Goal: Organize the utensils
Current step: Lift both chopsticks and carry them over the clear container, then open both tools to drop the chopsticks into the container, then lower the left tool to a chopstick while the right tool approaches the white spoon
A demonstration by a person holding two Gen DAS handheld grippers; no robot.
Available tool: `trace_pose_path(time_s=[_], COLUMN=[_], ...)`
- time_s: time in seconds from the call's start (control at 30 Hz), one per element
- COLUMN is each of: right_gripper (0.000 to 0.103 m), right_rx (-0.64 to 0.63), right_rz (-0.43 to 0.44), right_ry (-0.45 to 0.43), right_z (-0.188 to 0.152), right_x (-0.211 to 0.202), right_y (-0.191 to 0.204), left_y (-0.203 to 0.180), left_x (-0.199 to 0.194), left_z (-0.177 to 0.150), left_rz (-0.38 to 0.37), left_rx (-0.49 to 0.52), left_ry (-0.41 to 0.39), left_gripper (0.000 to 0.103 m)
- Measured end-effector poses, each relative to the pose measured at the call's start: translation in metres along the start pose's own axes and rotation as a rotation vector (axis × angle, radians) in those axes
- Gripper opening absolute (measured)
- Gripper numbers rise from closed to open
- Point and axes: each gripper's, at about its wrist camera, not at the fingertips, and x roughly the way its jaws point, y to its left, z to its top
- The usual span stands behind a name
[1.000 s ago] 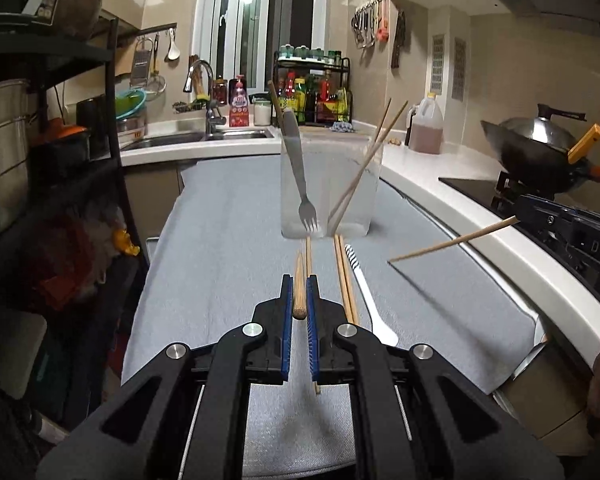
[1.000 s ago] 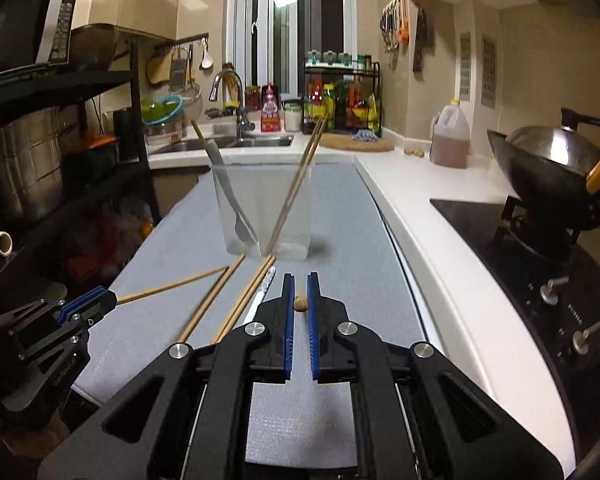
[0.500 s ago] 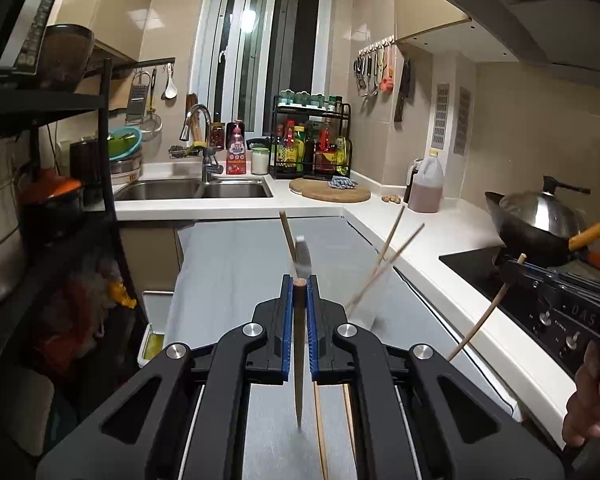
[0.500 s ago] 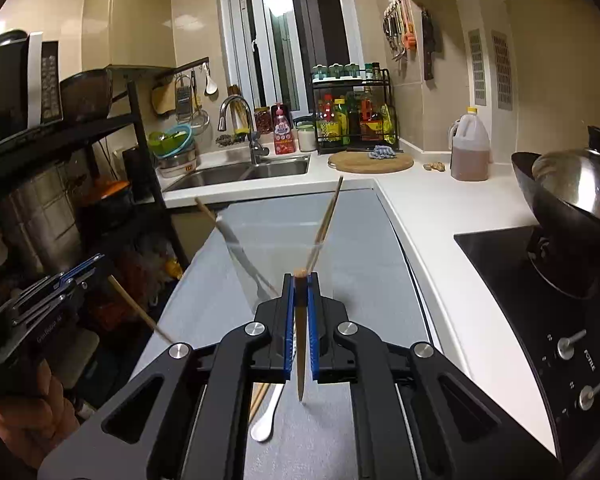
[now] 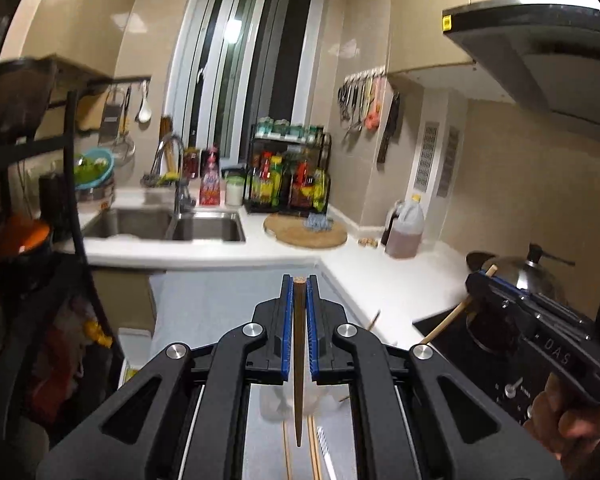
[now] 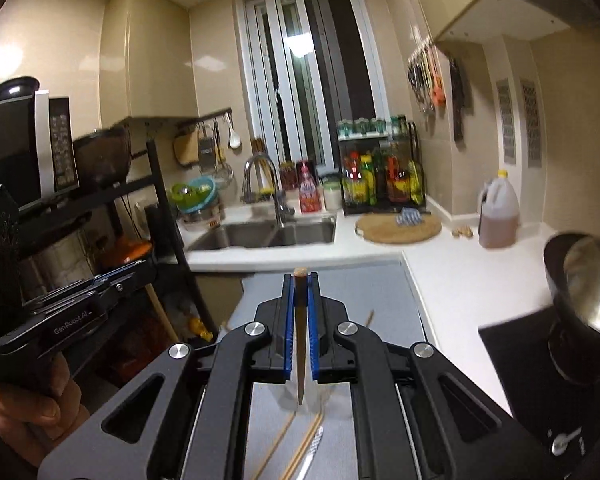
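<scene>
My left gripper (image 5: 299, 280) is shut on a wooden chopstick (image 5: 298, 360) that hangs point down over the clear utensil cup (image 5: 272, 404), seen low between the arms. My right gripper (image 6: 300, 278) is shut on another chopstick (image 6: 300, 344), also point down above the cup (image 6: 288, 400). Each gripper shows in the other's view: the right one (image 5: 484, 280) with its chopstick (image 5: 448, 322), the left one (image 6: 136, 268). Loose chopsticks (image 5: 312, 452) and a white utensil (image 5: 326, 456) lie on the grey mat (image 5: 220, 304) below.
The sink (image 5: 168, 224) and tap lie ahead. A spice rack (image 5: 288, 176), a round cutting board (image 5: 304, 232) and an oil jug (image 5: 404, 232) stand on the white counter. A wok (image 6: 588, 284) sits on the stove at right. A black shelf rack (image 6: 100, 208) stands at left.
Both grippers have risen and tipped, so their chopsticks went from lying level to hanging point down. The cup has dropped from the middle of each view to the bottom.
</scene>
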Motion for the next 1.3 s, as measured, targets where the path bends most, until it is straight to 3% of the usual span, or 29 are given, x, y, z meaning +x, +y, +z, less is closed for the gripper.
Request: trace_pose_path(time_s=[0.13,0.27,0.53,0.77,0.83,0.87,0.9,0.97,1.17,1.3], right_gripper=[0.006,0.006,0.006,0.011,0.013,0.016,0.022,0.03,0.03,0.03], right_rx=[-0.001,-0.001,0.007,-0.008,-0.01,-0.009,-0.009,-0.011,-0.044,-0.034], right_rz=[-0.001,-0.028,-0.028,-0.035,-0.042,-0.051,-0.058,-0.067,-0.082,-0.086], right_ry=[-0.032,-0.019,0.109,0.198,0.199,0.193,0.184,0.156,0.059,0.016], right_z=[0.022,0.019,-0.03,-0.054,-0.054,-0.053,-0.051,-0.048,-0.047,-0.059], right_x=[0.02,0.049,0.108,0.128,0.125,0.12,0.115,0.1,0.043,0.008], right_y=[-0.002,-0.009,-0.025,-0.025,-0.026,-0.027,-0.028,-0.028,-0.02,-0.017], left_y=[-0.007,-0.01,0.0,0.005,0.007,0.008,0.008,0.009,0.012,0.012], left_x=[0.021,0.054,0.12,0.134,0.133,0.126,0.121,0.104,0.05,0.013], left_z=[0.025,0.027,-0.019,-0.048,-0.05,-0.049,-0.047,-0.043,-0.045,-0.07], left_rz=[-0.002,0.014,0.027,0.006,0.005,0.013,0.016,0.021,0.041,0.048], left_rx=[-0.001,0.0,0.017,0.022,0.015,0.015,0.016,0.018,-0.015,-0.022], left_ry=[-0.065,-0.068,0.064,0.171,0.197,0.193,0.182,0.153,0.096,0.077], left_gripper=[0.006,0.006,0.006,0.007,0.016,0.027,0.03,0.031,0.031,0.031])
